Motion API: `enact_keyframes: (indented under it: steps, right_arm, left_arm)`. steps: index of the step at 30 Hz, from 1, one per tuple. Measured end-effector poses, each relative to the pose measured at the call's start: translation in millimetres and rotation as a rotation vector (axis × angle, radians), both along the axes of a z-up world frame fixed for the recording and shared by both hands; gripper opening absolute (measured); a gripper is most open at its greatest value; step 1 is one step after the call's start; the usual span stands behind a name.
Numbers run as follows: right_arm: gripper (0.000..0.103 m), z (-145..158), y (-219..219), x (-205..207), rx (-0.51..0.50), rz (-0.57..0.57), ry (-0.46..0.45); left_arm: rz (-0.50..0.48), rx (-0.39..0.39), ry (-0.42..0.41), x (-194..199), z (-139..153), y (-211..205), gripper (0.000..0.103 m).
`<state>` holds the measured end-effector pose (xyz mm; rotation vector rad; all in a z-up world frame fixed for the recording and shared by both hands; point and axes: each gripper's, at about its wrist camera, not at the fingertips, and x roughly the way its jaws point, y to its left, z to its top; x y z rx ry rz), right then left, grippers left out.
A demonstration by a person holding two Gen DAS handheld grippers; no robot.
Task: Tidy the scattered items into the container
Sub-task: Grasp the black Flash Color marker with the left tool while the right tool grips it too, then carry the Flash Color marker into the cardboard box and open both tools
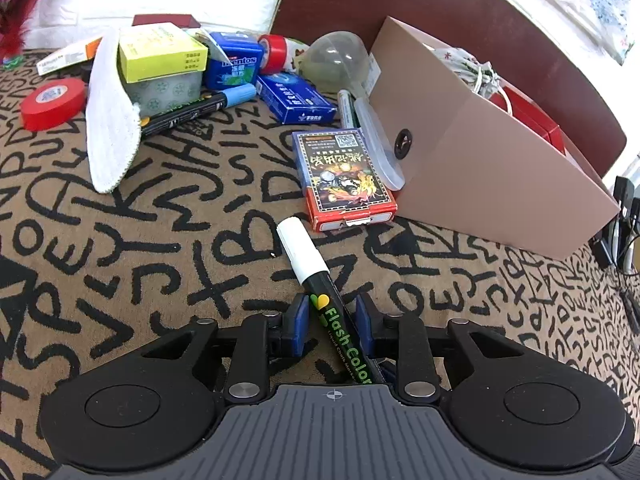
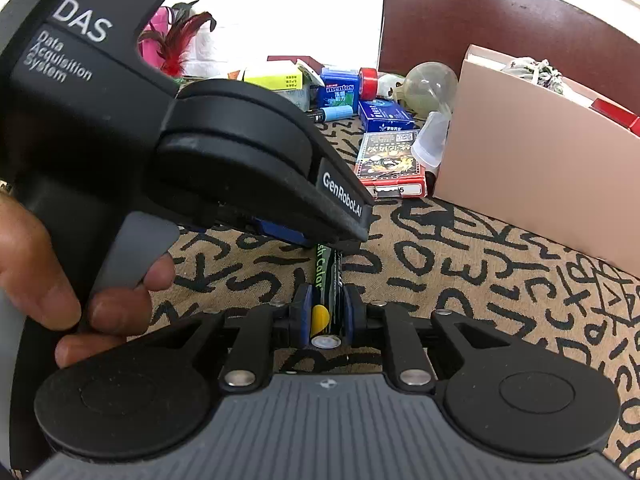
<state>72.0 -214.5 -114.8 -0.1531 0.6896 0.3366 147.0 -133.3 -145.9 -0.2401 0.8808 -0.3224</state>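
Both my grippers straddle one Flash Color chalk marker [image 1: 320, 292]. My right gripper [image 2: 327, 312] clamps its tail end. My left gripper [image 1: 331, 316] brackets the barrel, jaws slightly apart. Long axis points forward-left; the pink box [image 1: 480, 152] lies forward-right.

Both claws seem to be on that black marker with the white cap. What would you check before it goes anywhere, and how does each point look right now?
1. Right gripper shut on the marker tail: ok.
2. Left gripper pads touching the barrel: cannot tell; gaps show either side.
3. White cap still on: ok.
4. Pink box open on top, with room: ok, though a cloth bag and red boxes already lie inside.
5. Card deck lies between marker and box: not ok for sliding; lift over it.
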Motion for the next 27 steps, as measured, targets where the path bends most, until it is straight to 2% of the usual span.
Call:
enact_keyframes:
  steps: [4, 9, 11, 15, 16, 18, 23, 27]
  right_arm:
    - [0.018, -0.1, 2.8, 0.8, -0.020, -0.001, 0.004]
    - [0.019, -1.7, 3.4, 4.0, -0.019, -0.002, 0.008]
    - [0.020, -2.0, 4.4, 5.6, -0.021, -0.005, 0.009]
    - [0.018, -2.9, 6.2, 9.8, -0.032, -0.006, 0.012]
    - [0.018, -3.3, 6.4, 10.2, -0.032, -0.008, 0.011]
    - [0.018, -3.9, 6.9, 11.0, -0.031, -0.012, 0.011]
    - [0.017, 1.3, 2.7, -1.6, 0.017, -0.023, 0.019]
    - [0.017, 15.3, -5.5, -23.4, 0.050, -0.031, -0.014]
  left_arm:
    - [0.000, -0.008, 0.005, 1.2, 0.2, 1.1, 0.032]
    - [-0.002, -0.006, -0.004, 1.3, 0.1, 0.2, 0.036]
    - [-0.004, -0.010, -0.007, 2.0, -0.5, 0.4, 0.043]
    - [-0.016, -0.004, -0.022, 2.7, -1.9, -0.5, 0.043]
    - [-0.023, 0.002, -0.028, 2.3, -2.3, -0.9, 0.041]
    - [-0.035, 0.016, -0.035, 1.4, -1.8, -1.1, 0.024]
    - [-0.029, -0.036, 0.010, -12.6, 7.9, 8.6, 0.021]
    - [-0.047, -0.064, -0.047, -31.5, 31.4, 3.2, 0.021]
